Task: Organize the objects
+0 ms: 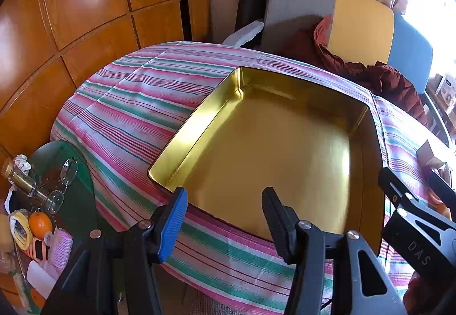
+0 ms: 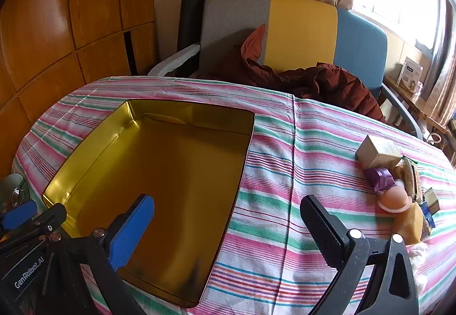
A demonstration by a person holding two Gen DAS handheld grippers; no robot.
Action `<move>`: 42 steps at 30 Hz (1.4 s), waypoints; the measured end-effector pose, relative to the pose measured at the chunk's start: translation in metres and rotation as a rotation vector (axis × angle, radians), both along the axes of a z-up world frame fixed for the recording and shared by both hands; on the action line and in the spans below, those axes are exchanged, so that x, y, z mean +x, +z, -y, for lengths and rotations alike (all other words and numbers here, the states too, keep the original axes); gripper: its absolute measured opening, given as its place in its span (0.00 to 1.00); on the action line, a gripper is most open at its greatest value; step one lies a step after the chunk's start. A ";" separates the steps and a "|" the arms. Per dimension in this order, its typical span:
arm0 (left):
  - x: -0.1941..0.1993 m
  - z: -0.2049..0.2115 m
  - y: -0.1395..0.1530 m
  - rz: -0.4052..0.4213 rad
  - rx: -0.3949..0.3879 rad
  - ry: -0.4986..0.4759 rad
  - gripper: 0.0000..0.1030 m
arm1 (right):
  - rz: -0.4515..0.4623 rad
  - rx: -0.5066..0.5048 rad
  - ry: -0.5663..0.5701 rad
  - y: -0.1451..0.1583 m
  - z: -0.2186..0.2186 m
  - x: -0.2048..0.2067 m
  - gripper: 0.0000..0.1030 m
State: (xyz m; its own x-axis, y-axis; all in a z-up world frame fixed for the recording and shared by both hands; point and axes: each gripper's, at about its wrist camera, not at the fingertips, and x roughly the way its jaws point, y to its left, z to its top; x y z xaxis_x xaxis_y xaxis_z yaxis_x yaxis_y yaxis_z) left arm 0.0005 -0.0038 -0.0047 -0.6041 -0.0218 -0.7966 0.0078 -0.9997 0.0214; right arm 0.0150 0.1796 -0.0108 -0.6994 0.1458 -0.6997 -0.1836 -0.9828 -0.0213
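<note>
Large gold-lined rectangular metal tin (image 2: 159, 172) sits empty on pink-green striped tablecloth (image 2: 285, 144), toward left side; left gripper (image 1: 225, 218) above its near rim, fingers spread, holding nothing; right gripper (image 2: 228, 226) straddles tin's right wall, fingers wide apart, also empty. Cluster of small items lies well right of tin: beige cardboard box (image 2: 376, 154), purple ribbon roll (image 2: 380, 178), pink round cap (image 2: 394, 199). Risks, as judged: tight cluster, fingers may knock neighbours off table edge; round cap may slip from pads; loose cloth may drag and shift tin.

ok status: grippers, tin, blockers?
Left gripper open, right gripper open, both empty. Gold tin empty on striped cloth. Small items clustered right, untouched. Nothing blocking.
</note>
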 end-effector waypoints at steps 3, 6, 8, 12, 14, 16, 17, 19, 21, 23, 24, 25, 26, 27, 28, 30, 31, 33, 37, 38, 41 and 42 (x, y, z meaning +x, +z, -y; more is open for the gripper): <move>0.000 -0.001 0.000 -0.001 -0.004 -0.003 0.53 | 0.002 -0.002 -0.002 0.000 -0.001 0.000 1.00; 0.001 -0.003 0.000 -0.003 -0.006 -0.007 0.53 | 0.007 -0.005 0.003 0.000 -0.001 0.000 1.00; 0.001 -0.003 0.000 -0.002 -0.006 -0.008 0.53 | 0.009 -0.007 0.004 -0.001 -0.001 0.001 1.00; 0.002 -0.005 0.000 -0.001 -0.006 -0.013 0.53 | 0.009 -0.007 0.001 -0.001 -0.001 0.002 1.00; 0.002 -0.006 0.000 -0.002 -0.008 -0.015 0.53 | 0.007 -0.007 -0.002 -0.001 -0.002 0.003 1.00; 0.002 -0.006 0.000 -0.002 -0.008 -0.014 0.53 | 0.006 -0.007 -0.002 -0.001 -0.002 0.003 1.00; 0.002 -0.006 0.000 -0.002 -0.007 -0.016 0.53 | 0.007 -0.007 -0.003 0.000 -0.003 0.003 1.00; 0.002 -0.005 0.000 -0.002 -0.009 -0.015 0.53 | 0.004 -0.008 -0.003 0.000 -0.003 0.004 1.00; 0.002 -0.005 0.000 -0.002 -0.007 -0.017 0.53 | 0.006 -0.007 0.000 0.000 -0.002 0.004 1.00; 0.002 -0.005 0.000 -0.002 -0.009 -0.017 0.53 | 0.005 -0.006 -0.001 0.000 -0.002 0.005 1.00; 0.002 -0.005 0.000 -0.003 -0.008 -0.017 0.53 | 0.005 -0.007 0.001 0.000 -0.003 0.005 1.00; 0.002 -0.005 0.000 -0.003 -0.008 -0.018 0.53 | 0.006 -0.007 0.001 0.000 -0.003 0.005 1.00; 0.003 -0.005 0.000 -0.003 -0.009 -0.018 0.53 | 0.006 -0.007 -0.001 0.000 -0.002 0.005 1.00; 0.003 -0.005 0.000 -0.003 -0.008 -0.017 0.53 | 0.005 -0.006 -0.001 0.001 -0.002 0.005 1.00; 0.003 -0.005 0.000 -0.004 -0.007 -0.017 0.53 | 0.004 -0.007 0.000 0.001 -0.002 0.005 1.00; 0.003 -0.006 -0.001 -0.003 -0.009 -0.020 0.53 | 0.005 -0.006 -0.003 0.001 -0.003 0.005 1.00; 0.003 -0.006 0.000 -0.002 -0.009 -0.020 0.54 | 0.004 -0.007 -0.003 0.001 -0.003 0.005 1.00; 0.003 -0.006 0.000 -0.002 -0.007 -0.023 0.53 | 0.004 -0.007 -0.002 0.001 -0.003 0.005 1.00; 0.004 -0.006 0.000 -0.002 -0.011 -0.028 0.53 | 0.000 -0.009 -0.008 0.002 -0.005 0.007 1.00; 0.005 -0.007 0.000 -0.001 -0.013 -0.029 0.53 | -0.002 -0.010 -0.013 0.002 -0.006 0.007 1.00; 0.005 -0.009 0.000 0.000 -0.009 -0.033 0.53 | -0.009 -0.014 -0.019 0.003 -0.009 0.010 1.00; 0.005 -0.010 -0.001 0.002 -0.010 -0.036 0.53 | -0.010 -0.013 -0.022 0.003 -0.010 0.010 1.00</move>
